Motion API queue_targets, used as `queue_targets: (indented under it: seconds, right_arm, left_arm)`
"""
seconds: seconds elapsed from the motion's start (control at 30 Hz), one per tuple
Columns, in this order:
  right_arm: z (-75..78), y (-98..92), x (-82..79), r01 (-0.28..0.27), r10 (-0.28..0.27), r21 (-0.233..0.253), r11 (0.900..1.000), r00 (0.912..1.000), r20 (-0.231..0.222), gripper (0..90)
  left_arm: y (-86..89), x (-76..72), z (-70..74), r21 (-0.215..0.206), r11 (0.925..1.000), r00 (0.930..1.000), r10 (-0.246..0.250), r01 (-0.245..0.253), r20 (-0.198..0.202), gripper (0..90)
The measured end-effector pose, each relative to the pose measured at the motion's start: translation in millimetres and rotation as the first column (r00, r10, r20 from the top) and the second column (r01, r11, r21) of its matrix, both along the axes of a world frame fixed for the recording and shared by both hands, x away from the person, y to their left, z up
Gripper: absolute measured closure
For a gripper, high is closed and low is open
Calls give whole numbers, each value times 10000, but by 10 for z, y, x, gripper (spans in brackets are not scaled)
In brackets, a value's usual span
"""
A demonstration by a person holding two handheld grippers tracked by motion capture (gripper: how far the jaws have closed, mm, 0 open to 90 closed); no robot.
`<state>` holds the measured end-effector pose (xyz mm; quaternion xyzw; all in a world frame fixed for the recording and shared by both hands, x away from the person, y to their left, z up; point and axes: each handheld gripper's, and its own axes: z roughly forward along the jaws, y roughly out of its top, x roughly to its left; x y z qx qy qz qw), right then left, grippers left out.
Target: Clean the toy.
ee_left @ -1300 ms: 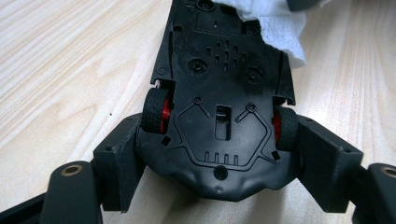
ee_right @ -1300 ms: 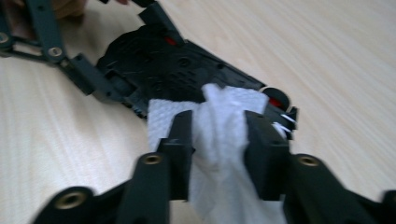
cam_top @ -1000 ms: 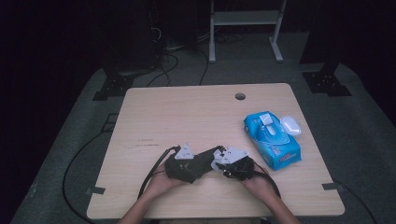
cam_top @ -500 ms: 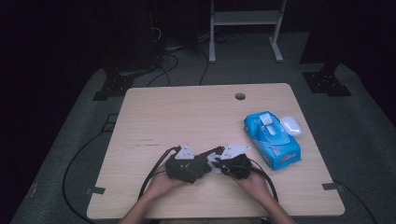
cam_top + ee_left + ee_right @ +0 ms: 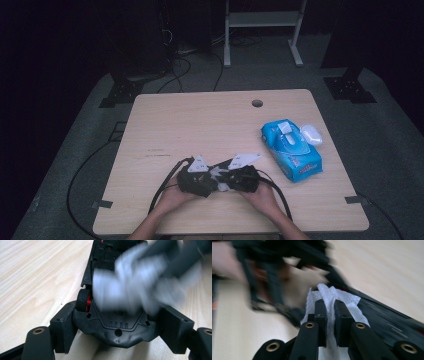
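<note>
your right gripper (image 5: 330, 312) has its two black jaws pressed together on a white wipe (image 5: 332, 296), which bunches up above the tips and spreads out to either side of them. the wipe lies against the dark underside of a toy car (image 5: 117, 330), just ahead of those jaws. in the right gripper view the car shows as a black slanted surface (image 5: 382, 315), blurred by motion.

your left gripper (image 5: 117, 322) clamps the car's rounded end from both sides, a jaw block against each flank, with the chassis facing up. a black wheel with a red hub (image 5: 83, 300) sits just inside the left jaw. beyond it, a blurred grey-white mass covers the middle of the chassis; you cannot tell its edges.

from above, both grippers (image 5: 195, 176) (image 5: 240, 175) meet near the front edge of the wooden table (image 5: 200, 125), nearly touching, with your hands behind them. off to the right of your right gripper, well apart, lies a blue wipe pack (image 5: 291, 149) with a small white object (image 5: 311, 134) just beside its far end.
</note>
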<state>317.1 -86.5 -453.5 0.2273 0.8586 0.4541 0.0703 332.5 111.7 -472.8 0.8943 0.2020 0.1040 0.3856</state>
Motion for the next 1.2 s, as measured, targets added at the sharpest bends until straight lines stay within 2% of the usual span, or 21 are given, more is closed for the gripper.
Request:
queue_targets:
  seconds: [0.03,0.07,0.1,0.13,0.2,0.3,0.4,0.5,0.57,0.67,0.7,0.77,0.83,0.9,0.93,0.97,1.03,1.1,1.13,1.2]
  right_arm:
    - [-7,53,-22,-102,104,-132,9999,9999,109,816]
    - [-12,92,-40,-222,235,-377,9990,9992,326,817]
    - [-11,80,-33,-293,301,-308,9991,9992,257,818]
    - [-5,24,4,-189,189,-46,9998,9998,13,818]
    - [20,-81,67,313,-313,121,9994,9995,-59,820]
    - [45,-111,89,478,-467,395,9981,9985,-289,821]
    - [32,49,15,-242,262,475,9986,9988,-425,821]
    - [16,153,-36,-544,546,111,9985,9984,-148,821]
    - [18,93,1,-305,306,90,9995,9994,-156,822]
    - [46,-74,91,680,-680,-9,9977,9976,147,822]
    - [52,-155,138,1054,-1055,105,9944,9944,86,823]
    - [52,-174,151,1213,-1210,332,9921,9926,-120,823]
    - [48,-72,95,810,-809,308,9962,9967,-39,823]
    - [33,110,-2,170,-168,-119,9998,9997,169,822]
    - [28,158,-32,83,-61,-459,9989,9988,482,822]
    - [24,167,-37,66,-29,-596,9982,9980,629,822]
    - [26,70,28,521,-502,-422,9977,9977,450,823]
    - [39,-64,108,1256,-1241,-273,9917,9910,503,822]
    - [45,-117,139,1470,-1465,-146,9890,9887,313,823]
    - [43,-122,147,1541,-1542,53,9880,9879,151,822]
  left_arm:
    - [4,-9,-15,155,9999,9999,-57,55,95,243]
    - [14,-13,-15,109,9999,9999,-74,73,70,243]
    - [16,-18,-8,-57,10000,10000,-18,18,-12,243]
    - [17,-21,6,-95,9999,10000,-47,48,68,243]
    - [10,-31,29,-329,9995,9999,5,1,158,243]
    - [-3,-45,57,-285,9996,9995,-43,52,315,243]
    - [-34,-71,38,-137,9997,9992,-190,195,361,243]
    - [-53,-90,19,102,9995,9986,-309,305,422,243]
    - [-54,-87,10,17,9995,9989,-325,325,325,243]
    - [-57,-97,26,-37,9994,9985,-346,348,421,243]
    - [-61,-100,34,-60,9993,9986,-356,359,400,243]
    - [-88,-114,40,-133,9993,9983,-343,349,482,243]
    - [-103,-116,28,91,9991,9981,-429,426,435,243]
    - [-117,-126,-3,260,9986,9981,-468,458,398,243]
    - [-118,-129,-13,295,9986,9981,-460,448,414,243]
    - [-116,-130,-20,314,9985,9982,-453,441,381,243]
    - [-112,-125,-23,282,9986,9984,-448,438,358,243]
    - [-112,-128,-18,178,9990,9983,-428,421,404,243]
    - [-114,-128,-12,157,9990,9982,-426,420,421,243]
    - [-124,-132,-4,178,9987,9976,-489,481,489,243]
